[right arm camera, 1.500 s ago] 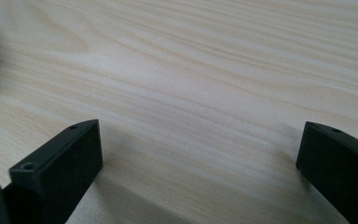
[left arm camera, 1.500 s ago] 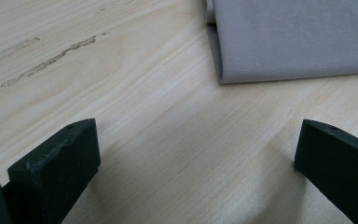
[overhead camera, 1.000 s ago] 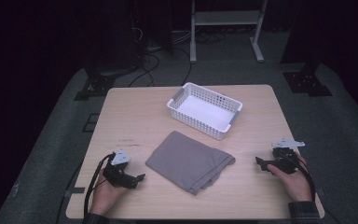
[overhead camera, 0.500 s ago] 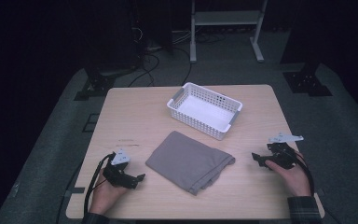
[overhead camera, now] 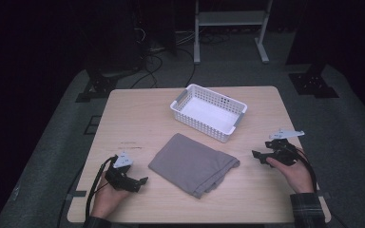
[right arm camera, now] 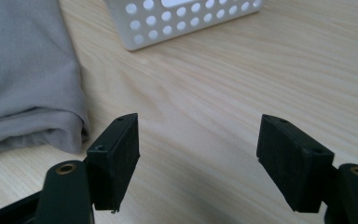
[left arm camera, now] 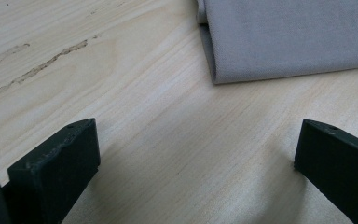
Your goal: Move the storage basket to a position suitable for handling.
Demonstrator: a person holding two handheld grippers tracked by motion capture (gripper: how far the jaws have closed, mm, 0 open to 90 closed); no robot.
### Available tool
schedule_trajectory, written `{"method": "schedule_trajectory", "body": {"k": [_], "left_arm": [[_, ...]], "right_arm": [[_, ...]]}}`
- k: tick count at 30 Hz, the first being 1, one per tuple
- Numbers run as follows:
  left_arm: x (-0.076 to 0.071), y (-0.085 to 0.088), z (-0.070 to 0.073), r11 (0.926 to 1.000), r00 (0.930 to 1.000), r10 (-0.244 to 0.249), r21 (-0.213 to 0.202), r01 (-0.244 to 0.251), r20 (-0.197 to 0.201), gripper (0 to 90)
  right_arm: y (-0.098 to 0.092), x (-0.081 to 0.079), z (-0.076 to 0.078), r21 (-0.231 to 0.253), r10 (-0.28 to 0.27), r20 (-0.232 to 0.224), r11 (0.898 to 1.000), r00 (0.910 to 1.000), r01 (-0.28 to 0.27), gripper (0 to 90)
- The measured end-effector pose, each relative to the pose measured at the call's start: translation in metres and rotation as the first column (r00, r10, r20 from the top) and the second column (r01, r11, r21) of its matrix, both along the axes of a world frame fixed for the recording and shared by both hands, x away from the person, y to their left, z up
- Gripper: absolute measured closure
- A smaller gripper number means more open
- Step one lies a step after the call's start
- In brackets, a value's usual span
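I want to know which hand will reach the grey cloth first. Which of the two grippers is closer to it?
The left gripper: its jaws sit just off the folded grey cloth's near-left corner. The right gripper has a wider strip of bare table between it and the cloth.

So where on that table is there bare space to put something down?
The widest bare stretch is the far left of the table, left of the white basket. Bare strips also lie between the grey cloth and each gripper. The tightest spot is the narrow gap between basket and cloth.

Folded cloth (overhead camera: 194, 164) mid-table (overhead camera: 138, 114); basket (overhead camera: 209, 112) behind it; left gripper (overhead camera: 142, 182) left, right gripper (overhead camera: 256, 155) right
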State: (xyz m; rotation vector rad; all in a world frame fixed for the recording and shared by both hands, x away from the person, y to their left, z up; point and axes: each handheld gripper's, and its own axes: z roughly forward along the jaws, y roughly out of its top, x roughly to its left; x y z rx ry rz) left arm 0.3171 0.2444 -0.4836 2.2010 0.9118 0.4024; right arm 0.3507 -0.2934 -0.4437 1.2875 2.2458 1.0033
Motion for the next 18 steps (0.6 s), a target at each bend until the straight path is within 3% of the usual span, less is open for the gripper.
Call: {"method": "schedule_trajectory", "body": {"k": [18], "left_arm": [[0.0,0.0,0.0,1.0,1.0,-0.006,0.004,0.006,-0.001,0.0]], "right_arm": [[0.025,0.02,0.028,0.005,0.083,0.022,0.997,0.9963,-0.083,32.5]]}}
